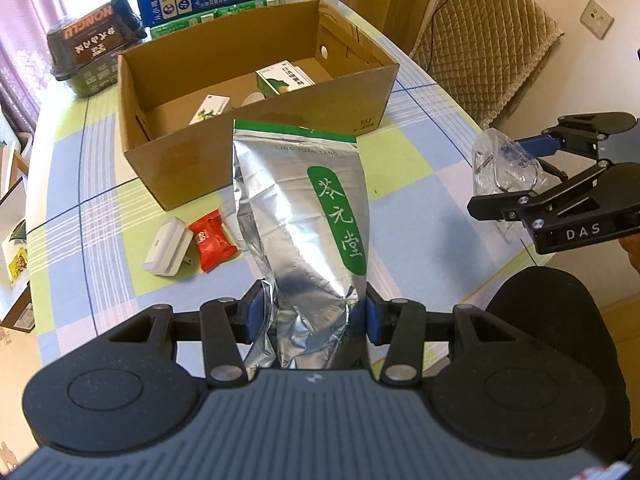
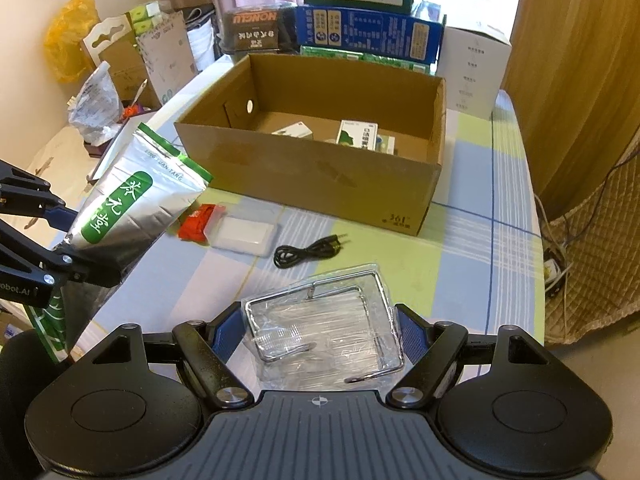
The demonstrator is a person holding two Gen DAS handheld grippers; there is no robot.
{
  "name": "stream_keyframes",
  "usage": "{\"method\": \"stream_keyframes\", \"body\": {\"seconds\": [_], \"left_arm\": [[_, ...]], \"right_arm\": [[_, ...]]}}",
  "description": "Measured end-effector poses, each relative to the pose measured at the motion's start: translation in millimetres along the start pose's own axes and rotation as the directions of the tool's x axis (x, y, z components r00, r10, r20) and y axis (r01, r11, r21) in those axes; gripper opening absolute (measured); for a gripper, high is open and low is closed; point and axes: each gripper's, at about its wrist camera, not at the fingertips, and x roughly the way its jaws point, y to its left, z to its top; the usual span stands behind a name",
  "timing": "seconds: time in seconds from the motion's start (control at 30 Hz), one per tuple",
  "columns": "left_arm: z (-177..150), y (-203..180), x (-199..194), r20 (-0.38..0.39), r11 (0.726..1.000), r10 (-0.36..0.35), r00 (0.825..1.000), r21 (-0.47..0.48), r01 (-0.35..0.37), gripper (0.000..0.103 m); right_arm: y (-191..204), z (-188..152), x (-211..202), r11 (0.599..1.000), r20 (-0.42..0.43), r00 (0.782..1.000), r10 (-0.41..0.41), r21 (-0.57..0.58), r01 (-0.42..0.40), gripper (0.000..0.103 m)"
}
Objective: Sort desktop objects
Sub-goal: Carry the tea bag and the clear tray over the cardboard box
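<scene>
**A:** What does the left tool have, seen from its own camera?

**B:** It is clamped on the lower part of a silver foil pouch with a green label. The blue pads press the foil from both sides and the pouch stands up above the checked table, in front of the open cardboard box.

**A:** And the right tool?

**B:** It is closed on a clear plastic packet with a bent chrome wire piece inside. The packet sits between the two blue pads, held above the table, on the near side of the box.

**A:** What lies in the box?

**B:** At least two small green-and-white cartons on its floor. The left view also shows a pale rounded thing beside them; what it is cannot be told.

**A:** What is loose on the table?

**B:** A red wrapped sweet just beside a white plug adapter, both near the front wall of the box. In the right view a clear lidded case lies next to the sweet, and a coiled black cable lies a little to its right.

**A:** Behind the box?

**B:** Stacked blue and green cartons, a dark container marked HONGLU, and a white box at the table's far corner.
</scene>
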Motion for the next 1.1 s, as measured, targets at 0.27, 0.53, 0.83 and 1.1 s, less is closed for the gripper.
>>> {"method": "stream_keyframes", "body": {"seconds": [0.27,0.53,0.83,1.1], "left_arm": [[5.6,11.6,-14.8,0.019,1.000,0.019,1.000,-0.017,-0.019,0.042],[35.8,35.3,-19.5,0.036,0.999,0.026,0.999,-0.048,-0.024,0.042],[88.3,65.8,-3.3,0.045,0.997,0.019,0.999,-0.079,-0.015,0.042],[122.3,86.2,19.1,0.030,0.995,0.058,0.998,-0.077,-0.056,0.042]], "right_arm": [[5.0,9.8,-1.9,1.000,0.005,1.000,0.010,0.006,-0.010,0.075],[-2.6,43.7,-1.7,1.000,0.029,1.000,-0.004,0.028,0.003,0.075],[-19.5,97.2,14.3,0.999,0.050,0.999,-0.012,0.046,0.010,0.075],[-36.0,137.0,37.2,0.998,0.053,0.998,-0.031,0.047,0.028,0.075]]}}
